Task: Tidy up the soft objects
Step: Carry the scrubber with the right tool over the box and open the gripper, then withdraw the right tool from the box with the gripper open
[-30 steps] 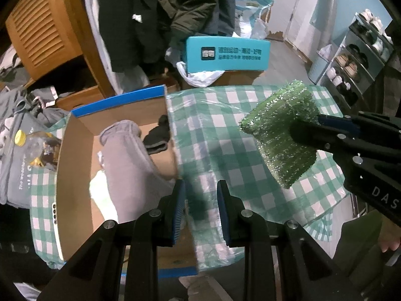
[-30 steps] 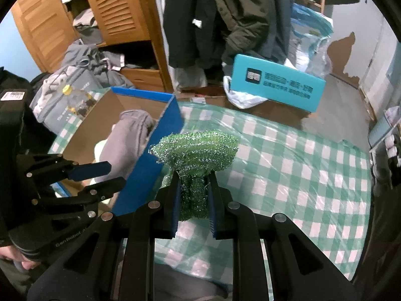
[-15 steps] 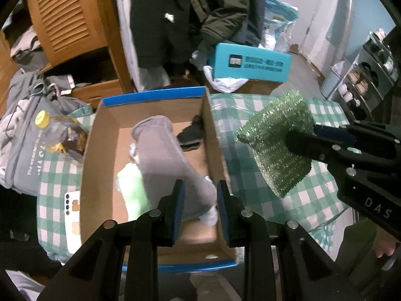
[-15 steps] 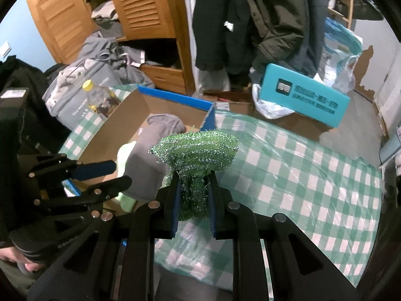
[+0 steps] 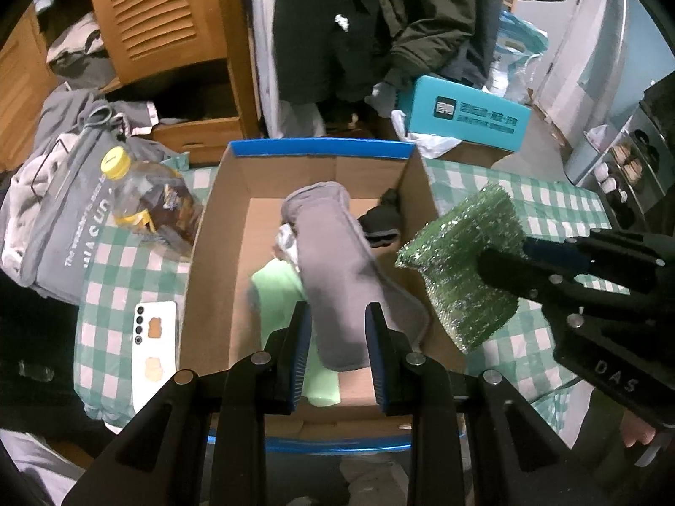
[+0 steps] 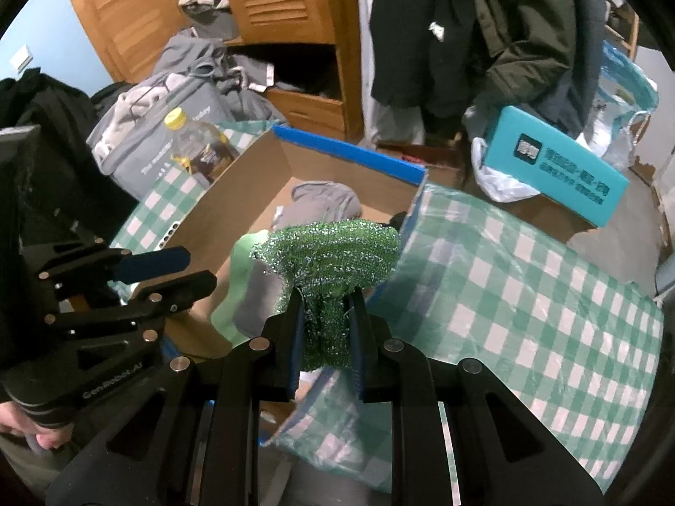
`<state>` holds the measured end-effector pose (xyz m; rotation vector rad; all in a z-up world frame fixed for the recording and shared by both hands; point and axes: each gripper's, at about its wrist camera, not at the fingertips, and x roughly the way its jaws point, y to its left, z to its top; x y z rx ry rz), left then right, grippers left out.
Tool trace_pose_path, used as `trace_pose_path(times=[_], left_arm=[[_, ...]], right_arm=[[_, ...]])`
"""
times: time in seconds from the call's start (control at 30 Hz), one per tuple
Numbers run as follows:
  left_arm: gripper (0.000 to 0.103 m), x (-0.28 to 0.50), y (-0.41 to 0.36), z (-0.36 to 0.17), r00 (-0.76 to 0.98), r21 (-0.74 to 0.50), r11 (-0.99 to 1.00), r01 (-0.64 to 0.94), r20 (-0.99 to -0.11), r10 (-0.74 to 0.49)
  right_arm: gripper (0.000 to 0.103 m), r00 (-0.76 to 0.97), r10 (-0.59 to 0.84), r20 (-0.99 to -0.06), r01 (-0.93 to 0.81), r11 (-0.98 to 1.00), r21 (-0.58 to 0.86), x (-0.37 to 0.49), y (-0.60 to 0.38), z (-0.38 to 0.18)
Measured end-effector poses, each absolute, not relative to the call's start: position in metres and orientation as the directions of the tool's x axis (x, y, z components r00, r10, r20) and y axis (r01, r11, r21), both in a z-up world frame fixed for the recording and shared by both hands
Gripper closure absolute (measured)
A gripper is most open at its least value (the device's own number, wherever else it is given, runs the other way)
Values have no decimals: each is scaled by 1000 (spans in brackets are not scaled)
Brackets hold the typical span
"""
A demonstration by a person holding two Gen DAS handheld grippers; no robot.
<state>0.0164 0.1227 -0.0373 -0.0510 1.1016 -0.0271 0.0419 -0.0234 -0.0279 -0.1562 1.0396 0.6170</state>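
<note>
A glittery green scrubbing sponge (image 6: 329,248) is pinched in my right gripper (image 6: 325,295), which is shut on its lower part; it hangs over the right wall of the cardboard box (image 6: 350,149). In the left wrist view the sponge (image 5: 460,261) and right gripper (image 5: 502,261) sit just right of the blue-rimmed box (image 5: 320,147). Inside lie a rolled grey cloth (image 5: 333,253), a light green cloth (image 5: 278,286) and a small black item (image 5: 382,219). My left gripper (image 5: 337,312) hovers above the box, open with nothing between its fingers; it shows also as the left gripper (image 6: 198,270) at the box's left.
A green checkered tablecloth (image 5: 540,206) covers the table. Left of the box stand a yellow-capped bottle (image 5: 143,198), a white phone (image 5: 154,337) and a grey bag (image 5: 63,211). A teal carton (image 5: 464,116), hanging coats and wooden cabinets stand behind.
Both grippers have shifted left across the table. The box has come under the left gripper, and the sponge has travelled from over the cloth to the box's right wall.
</note>
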Motion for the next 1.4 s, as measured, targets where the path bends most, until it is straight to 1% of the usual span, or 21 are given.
trace_pose_path(times=[0.2, 0.53, 0.6, 0.63, 0.67, 0.8, 0.87, 1.0, 1.03, 1.07, 1.2, 1.37, 1.4], left_arm=[[77, 16, 140, -46, 437, -60, 998, -36, -899, -38], [77, 16, 156, -47, 434, -63, 995, -71, -900, -26], [76, 16, 158, -46, 436, -63, 995, -78, -900, -23], [76, 16, 159, -45, 437, -64, 995, -80, -899, -23], [75, 15, 160, -45, 438, -66, 994, -83, -899, -23], [55, 15, 161, -41, 448, -66, 994, -91, -894, -19], [52, 14, 162, -40, 452, -64, 994, -93, -892, -15], [39, 15, 162, -37, 457, -62, 993, -100, -889, -10], [37, 15, 162, -36, 458, -61, 993, -101, -889, -8], [33, 15, 163, -35, 460, -58, 993, -105, -888, -3], [27, 14, 163, -30, 468, -59, 992, -107, -884, -2], [25, 12, 160, -24, 477, -59, 993, -104, -879, -2], [22, 11, 159, -22, 479, -60, 993, -102, -878, -4]], right_arm=[[86, 306, 418, -855, -564, 804, 191, 47, -4, -43], [85, 262, 405, -876, -573, 796, 196, 52, 15, -63], [80, 260, 405, -877, -572, 796, 198, 54, 16, -64], [75, 258, 409, -875, -573, 794, 202, 54, 17, -64], [73, 258, 412, -874, -574, 793, 204, 54, 17, -64], [63, 264, 418, -869, -583, 787, 201, 54, 20, -63], [54, 268, 420, -867, -586, 785, 199, 53, 20, -62], [45, 287, 419, -861, -584, 790, 189, 52, 17, -57], [40, 293, 418, -860, -581, 792, 188, 53, 16, -56], [38, 298, 416, -859, -575, 797, 187, 53, 14, -55], [38, 313, 409, -857, -549, 814, 188, 56, 6, -51], [37, 343, 391, -854, -522, 835, 173, 54, -7, -41], [37, 350, 388, -853, -519, 838, 169, 53, -9, -39]])
